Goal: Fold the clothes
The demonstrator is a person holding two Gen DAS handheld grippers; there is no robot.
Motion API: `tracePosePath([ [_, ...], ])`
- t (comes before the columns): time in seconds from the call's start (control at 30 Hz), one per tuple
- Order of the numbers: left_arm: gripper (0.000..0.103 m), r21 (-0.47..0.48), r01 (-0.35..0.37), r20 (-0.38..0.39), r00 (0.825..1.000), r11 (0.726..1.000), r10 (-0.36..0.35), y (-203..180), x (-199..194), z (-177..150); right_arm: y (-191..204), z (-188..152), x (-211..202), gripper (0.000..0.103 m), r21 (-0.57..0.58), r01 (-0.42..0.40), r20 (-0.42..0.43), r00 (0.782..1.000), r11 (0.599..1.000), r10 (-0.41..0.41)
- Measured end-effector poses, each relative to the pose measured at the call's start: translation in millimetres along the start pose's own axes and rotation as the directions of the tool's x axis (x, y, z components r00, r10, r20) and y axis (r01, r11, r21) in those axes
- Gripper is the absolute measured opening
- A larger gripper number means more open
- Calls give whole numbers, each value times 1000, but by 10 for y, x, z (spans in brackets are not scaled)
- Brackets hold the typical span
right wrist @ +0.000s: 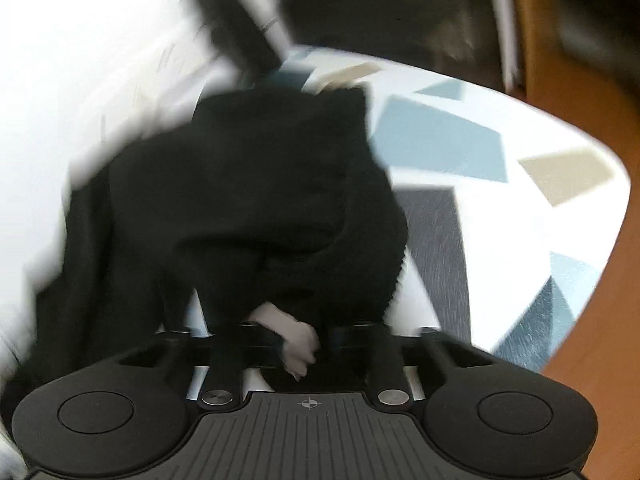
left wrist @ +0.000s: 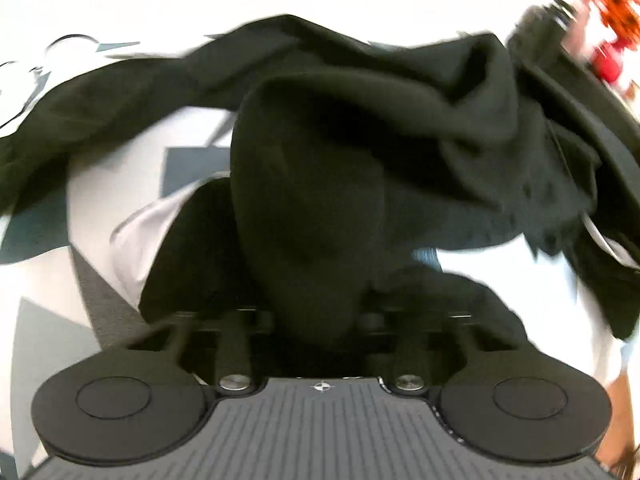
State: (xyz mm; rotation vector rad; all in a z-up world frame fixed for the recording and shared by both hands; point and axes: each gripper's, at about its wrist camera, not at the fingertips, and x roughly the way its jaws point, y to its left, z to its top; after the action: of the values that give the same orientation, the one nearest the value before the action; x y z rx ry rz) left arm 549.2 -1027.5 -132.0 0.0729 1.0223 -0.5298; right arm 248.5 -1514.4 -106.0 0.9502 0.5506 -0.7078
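Left wrist view shows a black garment (left wrist: 320, 152) bunched and lifted, draped over the left gripper (left wrist: 316, 320), whose fingers are buried in the cloth, so it seems clamped on it, though I cannot tell for sure. From the right wrist, the right gripper (right wrist: 304, 344) likewise looks closed on dark folds with a pale scrap (right wrist: 298, 344) at its mouth. No neat fold shows; the cloth hangs crumpled above a patterned rug (right wrist: 460, 140). Blur hides the rest.
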Motion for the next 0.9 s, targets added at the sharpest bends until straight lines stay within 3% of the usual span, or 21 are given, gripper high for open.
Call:
tracePosePath([
  [0.03, 11, -47, -8, 23, 1000, 999, 9, 29, -53, 30, -44, 142, -107, 12, 20, -2, 70, 998, 1000, 1],
  [0.1, 10, -109, -18, 72, 997, 994, 26, 82, -186, 83, -69, 411, -403, 11, 6, 2, 247, 969, 1000, -3],
  [0.17, 10, -99, -32, 97, 994, 995, 42, 41, -258, 88, -81, 603, -648, 10, -13, 22, 388, 922, 1000, -15],
  [0.27, 10, -67, -54, 130, 990, 996, 63, -44, -348, 83, -109, 795, -854, 11, -31, 88, 522, 851, 996, -60],
  [0.3, 10, -58, -57, 128, 990, 997, 65, -78, -347, 66, -128, 837, -821, 15, -36, 109, 518, 852, 993, -75],
  [0.43, 13, -33, -62, 69, 996, 998, 64, -115, -267, -33, -251, 839, -479, 38, 14, 148, 335, 931, 989, -144],
  [0.5, 30, 3, -61, 32, 998, 998, 61, -121, -243, -76, -270, 639, -354, 48, 26, 143, 273, 951, 989, -145],
  [0.53, 51, 29, -65, 14, 998, 997, 65, -129, -240, -103, -263, 522, -304, 52, 24, 138, 249, 958, 990, -139],
  [0.6, 78, 71, -63, -24, 998, 995, 65, -144, -235, -174, -238, 298, -218, 54, 11, 125, 205, 971, 992, -124],
  [0.67, 78, 96, -44, -66, 997, 994, 50, -155, -230, -281, -240, 114, -172, 55, -2, 111, 168, 980, 994, -109],
  [0.73, 79, 111, -35, -78, 996, 993, 43, -164, -197, -326, -178, -37, -149, 63, -22, 110, 144, 984, 994, -106],
  [0.9, 85, 145, -17, -94, 995, 989, 30, -185, -99, -411, -49, -147, -78, 67, -37, 126, 73, 990, 991, -123],
])
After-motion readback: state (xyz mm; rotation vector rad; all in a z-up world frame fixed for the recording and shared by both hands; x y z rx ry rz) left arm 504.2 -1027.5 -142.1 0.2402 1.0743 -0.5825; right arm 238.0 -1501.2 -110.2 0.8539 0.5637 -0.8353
